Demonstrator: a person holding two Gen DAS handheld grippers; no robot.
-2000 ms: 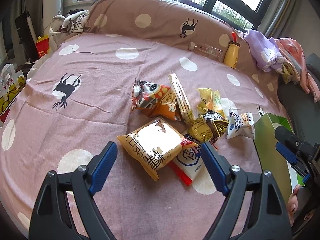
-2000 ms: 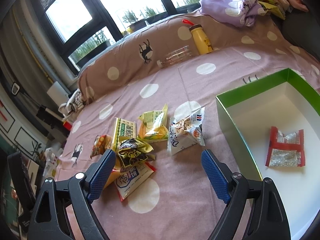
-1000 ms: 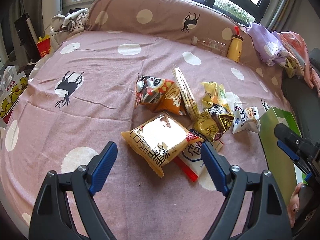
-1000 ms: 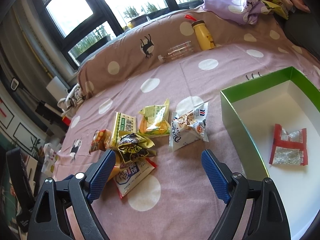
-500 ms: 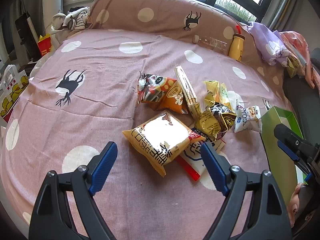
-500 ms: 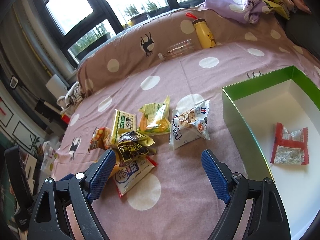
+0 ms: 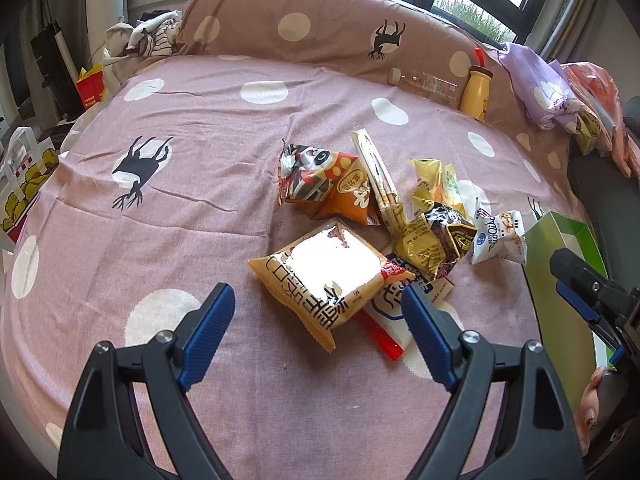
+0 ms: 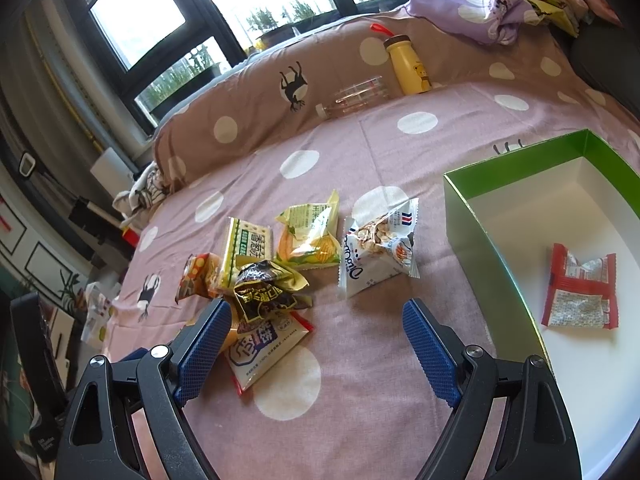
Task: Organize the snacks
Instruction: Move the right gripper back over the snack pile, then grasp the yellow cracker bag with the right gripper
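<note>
Several snack packets lie in a heap on the pink spotted bedspread (image 7: 180, 208). An orange shiny packet (image 7: 324, 276) lies nearest my left gripper (image 7: 316, 316), which is open and empty just short of it. Beside it lie a black-and-gold packet (image 7: 440, 236), a white oat packet (image 7: 498, 238) and a red-edged white packet (image 8: 268, 346). My right gripper (image 8: 316, 340) stands open and empty over the bedspread, the oat packet (image 8: 378, 246) ahead of it. To its right a green box (image 8: 472, 240) holds one red packet (image 8: 580, 294).
A yellow bottle (image 8: 406, 64) and a clear bottle (image 8: 352, 98) rest against the brown spotted bolster (image 7: 320, 28). Purple cloth (image 8: 468, 4) is piled at the far right. A hand (image 7: 592, 404) holds the right gripper (image 7: 588, 300). Bags stand beside the bed at left (image 7: 24, 172).
Both views have shifted only slightly; the snack pile sits a little farther right in the left wrist view. Both grippers stay open and nothing was picked up.
</note>
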